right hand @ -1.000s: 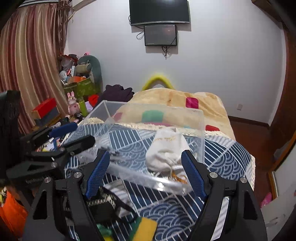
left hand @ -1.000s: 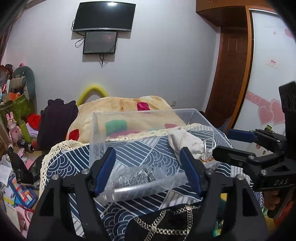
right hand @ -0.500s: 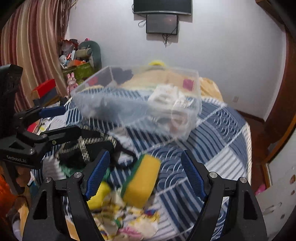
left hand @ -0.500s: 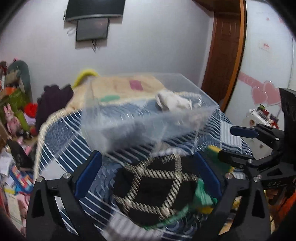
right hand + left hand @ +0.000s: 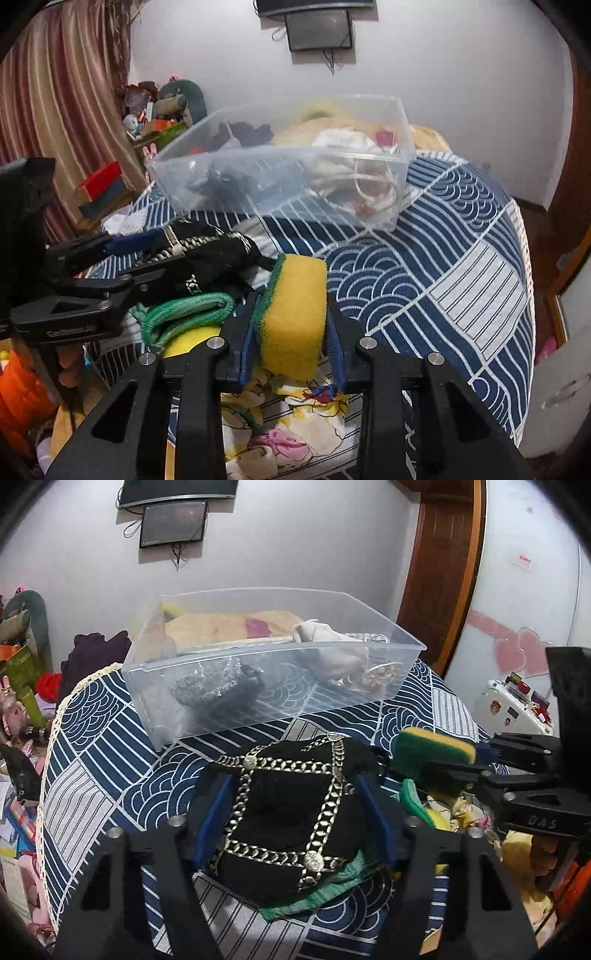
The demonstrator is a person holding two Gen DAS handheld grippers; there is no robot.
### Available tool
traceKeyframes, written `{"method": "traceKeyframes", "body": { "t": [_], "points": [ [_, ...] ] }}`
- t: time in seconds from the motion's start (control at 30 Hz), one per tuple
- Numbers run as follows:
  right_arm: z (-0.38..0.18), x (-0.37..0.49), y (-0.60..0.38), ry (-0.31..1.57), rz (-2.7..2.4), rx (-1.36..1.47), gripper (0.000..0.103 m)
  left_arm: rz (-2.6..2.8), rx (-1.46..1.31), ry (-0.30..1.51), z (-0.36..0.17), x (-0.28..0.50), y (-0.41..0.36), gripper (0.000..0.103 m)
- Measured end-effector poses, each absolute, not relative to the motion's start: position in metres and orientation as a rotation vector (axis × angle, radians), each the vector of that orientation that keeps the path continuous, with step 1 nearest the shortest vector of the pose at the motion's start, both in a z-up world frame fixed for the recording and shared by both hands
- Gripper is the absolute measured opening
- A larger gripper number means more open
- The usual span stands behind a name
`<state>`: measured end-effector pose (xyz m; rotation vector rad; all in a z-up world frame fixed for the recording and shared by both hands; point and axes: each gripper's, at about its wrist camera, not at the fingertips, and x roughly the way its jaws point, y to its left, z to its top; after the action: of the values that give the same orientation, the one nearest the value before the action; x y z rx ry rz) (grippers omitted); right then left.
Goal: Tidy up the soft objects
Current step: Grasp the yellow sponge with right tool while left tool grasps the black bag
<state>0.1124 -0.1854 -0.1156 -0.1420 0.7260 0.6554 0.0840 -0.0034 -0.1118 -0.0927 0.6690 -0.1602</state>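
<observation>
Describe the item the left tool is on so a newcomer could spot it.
On the blue wave-patterned bedspread, just in front of the clear plastic bin, lies a black fabric piece between the left tool fingers. Only it carries a gold chain lattice; the neighbouring sponge is yellow-green.

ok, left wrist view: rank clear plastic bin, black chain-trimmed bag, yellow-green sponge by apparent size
1. Clear plastic bin, widest in frame although farthest.
2. Black chain-trimmed bag, between the left tool fingers; nearness inflates it.
3. Yellow-green sponge, in the right tool, clearly smallest.

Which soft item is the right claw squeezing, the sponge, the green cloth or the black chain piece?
The yellow sponge with the green scrubbing edge sits between the right claw pads; the other two lie to its left.
</observation>
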Motion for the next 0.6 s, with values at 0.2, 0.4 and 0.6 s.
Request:
{"method": "traceKeyframes", "body": {
  "t": [0.2,0.4,0.6],
  "points": [
    [-0.101,0.107,-0.187,0.666,0.646,-0.140,0.028,-0.157,-0.130,0.648,-0.104,0.078,0.007,0.023],
    [-0.081,0.106,-0.186,0.598,0.644,-0.130,0.028,-0.128,-0.142,0.581,-0.081,0.067,0.020,0.018],
    [-0.060,0.111,-0.178,0.524,0.641,-0.130,0.028,-0.105,-0.107,0.486,-0.050,0.051,0.025,0.018]
  ]
}}
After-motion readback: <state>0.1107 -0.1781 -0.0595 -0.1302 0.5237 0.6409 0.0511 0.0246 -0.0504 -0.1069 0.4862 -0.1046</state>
